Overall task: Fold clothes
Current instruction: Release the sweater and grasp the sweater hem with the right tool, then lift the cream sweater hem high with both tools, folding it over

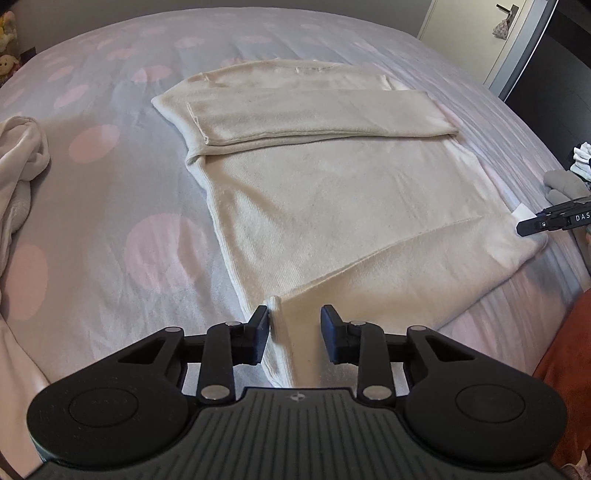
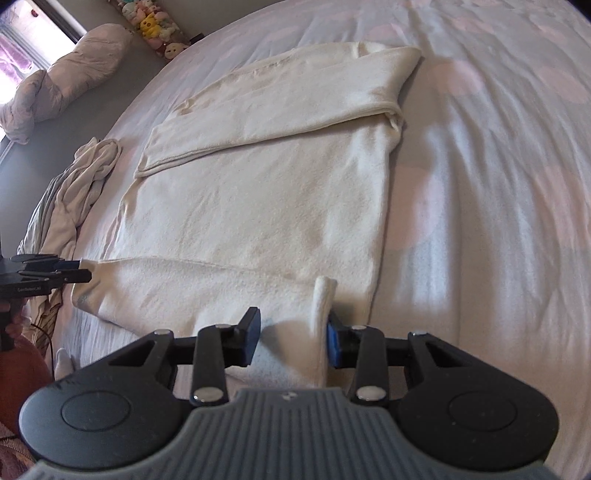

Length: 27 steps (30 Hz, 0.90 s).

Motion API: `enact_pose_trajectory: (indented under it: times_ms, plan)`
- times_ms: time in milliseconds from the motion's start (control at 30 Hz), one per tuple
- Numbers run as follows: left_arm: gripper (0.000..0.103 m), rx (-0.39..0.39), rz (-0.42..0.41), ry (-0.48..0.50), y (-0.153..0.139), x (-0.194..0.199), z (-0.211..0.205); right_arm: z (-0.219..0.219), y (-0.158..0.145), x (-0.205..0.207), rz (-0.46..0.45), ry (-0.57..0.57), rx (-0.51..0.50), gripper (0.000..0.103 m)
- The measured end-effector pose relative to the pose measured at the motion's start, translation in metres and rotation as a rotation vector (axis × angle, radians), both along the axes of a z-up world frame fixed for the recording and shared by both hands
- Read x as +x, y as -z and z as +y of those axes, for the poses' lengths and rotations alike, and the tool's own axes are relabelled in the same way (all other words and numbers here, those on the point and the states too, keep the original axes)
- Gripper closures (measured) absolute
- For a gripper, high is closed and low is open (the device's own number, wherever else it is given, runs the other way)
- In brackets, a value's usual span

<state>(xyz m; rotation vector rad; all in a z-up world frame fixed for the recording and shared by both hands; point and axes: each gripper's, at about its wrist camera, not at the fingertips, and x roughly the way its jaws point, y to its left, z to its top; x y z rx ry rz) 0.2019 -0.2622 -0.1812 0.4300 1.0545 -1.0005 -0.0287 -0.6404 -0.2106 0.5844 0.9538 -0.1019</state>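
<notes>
A cream sweater (image 1: 332,206) lies flat on the bed, with its sleeves folded across the chest (image 1: 314,114). My left gripper (image 1: 294,325) stands open over the sweater's near hem corner. A raised fold of the hem (image 1: 275,306) touches one pad and the other pad is clear of the cloth. My right gripper (image 2: 293,328) is open at the opposite hem corner of the sweater (image 2: 258,206), where an upright fold (image 2: 323,299) leans against its blue pad. Each view shows the other gripper at the far hem corner: the right gripper (image 1: 532,220) and the left gripper (image 2: 85,270).
The bed sheet (image 1: 110,206) is pale lilac with pink dots. A crumpled pale garment (image 1: 22,166) lies to the side, also in the right wrist view (image 2: 88,177). Socks (image 1: 581,162) sit at the bed's edge near a door (image 1: 480,37). A bunched duvet (image 2: 66,74) and plush toys (image 2: 155,22) lie beyond.
</notes>
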Motion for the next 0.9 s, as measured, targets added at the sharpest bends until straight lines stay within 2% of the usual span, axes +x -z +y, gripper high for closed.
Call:
enact_pose_trajectory:
  times_ms: [100,200,233,300,333,367,500,633,900]
  plan:
    - [0.075,0.040,0.022,-0.035,0.008,0.006,0.002,-0.003,0.003,0.001,0.024,0.002,0.007,0.064]
    - [0.077,0.019,0.034,-0.034,0.007,0.007,0.004,-0.005,0.004,-0.001,0.015,0.014,0.019,0.071]
    - [0.079,0.008,0.022,-0.022,0.004,0.005,0.003,-0.005,0.004,-0.002,0.011,0.014,0.017,0.077]
    - [0.095,-0.011,-0.003,0.002,-0.002,0.000,0.002,-0.003,0.000,-0.003,-0.003,0.010,0.003,0.084]
    - [0.097,-0.017,-0.018,0.014,-0.004,-0.003,0.002,-0.001,-0.003,-0.004,-0.011,0.007,-0.006,0.089]
    - [0.099,-0.020,-0.028,0.022,-0.006,-0.006,0.002,0.000,-0.006,-0.005,-0.019,0.003,-0.018,0.090]
    - [0.100,-0.023,-0.054,0.015,-0.014,-0.012,0.004,0.012,-0.024,-0.010,-0.035,-0.029,-0.100,0.094]
    - [0.100,-0.062,-0.082,-0.019,-0.032,-0.013,0.013,0.025,-0.048,-0.019,-0.065,-0.045,-0.190,0.096]
    - [0.100,-0.163,-0.222,-0.072,-0.091,-0.012,0.022,0.039,-0.103,-0.035,-0.185,-0.019,-0.339,0.097]
